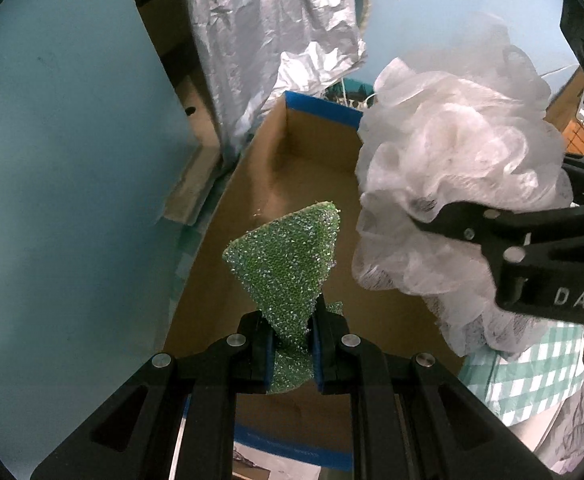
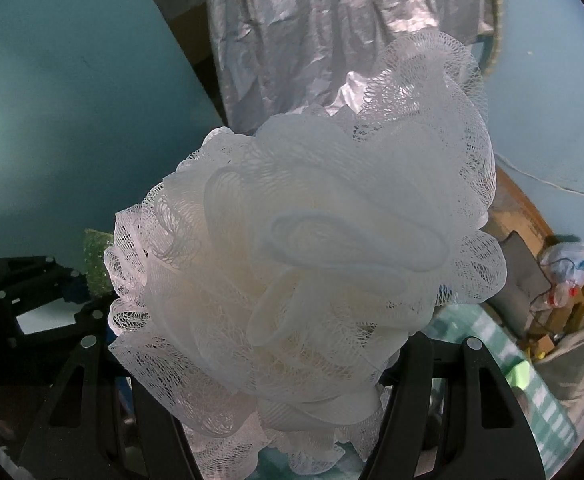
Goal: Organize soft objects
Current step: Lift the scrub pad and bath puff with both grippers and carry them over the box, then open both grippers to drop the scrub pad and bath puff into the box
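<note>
Green glitter sponge [image 1: 286, 268] is pinched in the left gripper [image 1: 291, 354], jaws nearly closed on it, directly over the open cardboard box [image 1: 312, 136]. White mesh loofah [image 2: 300, 264] is held wide-jawed by the right gripper [image 2: 268, 364], at the box's right edge.

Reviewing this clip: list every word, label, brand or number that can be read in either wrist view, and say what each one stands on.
"DAS": white letters on the black body of the right hand-held gripper, cut off by the picture's edge, so the word may run on.
Faint print on the blue rim of the cardboard box, near the left hand-held gripper: too small and blurred to read.
Right wrist view: no readable text.
</note>
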{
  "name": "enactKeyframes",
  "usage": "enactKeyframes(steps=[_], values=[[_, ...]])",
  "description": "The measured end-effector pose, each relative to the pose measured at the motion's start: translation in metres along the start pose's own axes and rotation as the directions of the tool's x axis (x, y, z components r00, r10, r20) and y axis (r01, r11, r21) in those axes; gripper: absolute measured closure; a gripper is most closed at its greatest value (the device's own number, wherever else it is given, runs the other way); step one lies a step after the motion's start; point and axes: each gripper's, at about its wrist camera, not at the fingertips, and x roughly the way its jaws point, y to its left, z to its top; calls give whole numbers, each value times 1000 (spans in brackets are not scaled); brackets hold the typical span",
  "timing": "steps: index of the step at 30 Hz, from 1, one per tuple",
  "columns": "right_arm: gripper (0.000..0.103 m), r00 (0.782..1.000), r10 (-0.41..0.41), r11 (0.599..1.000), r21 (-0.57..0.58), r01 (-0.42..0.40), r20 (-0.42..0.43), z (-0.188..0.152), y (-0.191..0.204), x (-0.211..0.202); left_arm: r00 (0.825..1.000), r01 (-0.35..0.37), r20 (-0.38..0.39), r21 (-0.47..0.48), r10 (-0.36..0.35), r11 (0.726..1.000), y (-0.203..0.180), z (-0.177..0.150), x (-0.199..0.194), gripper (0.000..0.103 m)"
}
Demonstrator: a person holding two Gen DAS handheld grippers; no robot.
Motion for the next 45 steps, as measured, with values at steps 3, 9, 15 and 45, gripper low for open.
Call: enactKeyframes(steps=[3, 9, 15, 45], values=[[36, 1000, 5, 1000, -4, -5, -14, 1, 3, 7, 1000, -7, -8, -4, 7, 1000, 4, 2, 6, 88], [22, 999, 15, 1000, 14, -14, -52, 2, 6, 16, 999, -24, -27, -24, 23, 999, 11, 4, 14, 75], [17, 998, -42, 998, 44, 45, -53, 0, 3, 13, 999, -30, -15, -31, 29, 999, 11, 3, 11, 53], [16, 998, -38, 995, 90, 33, 56, -26, -22, -62, 998, -10, 66, 16, 9, 1000, -27, -9, -47, 26]])
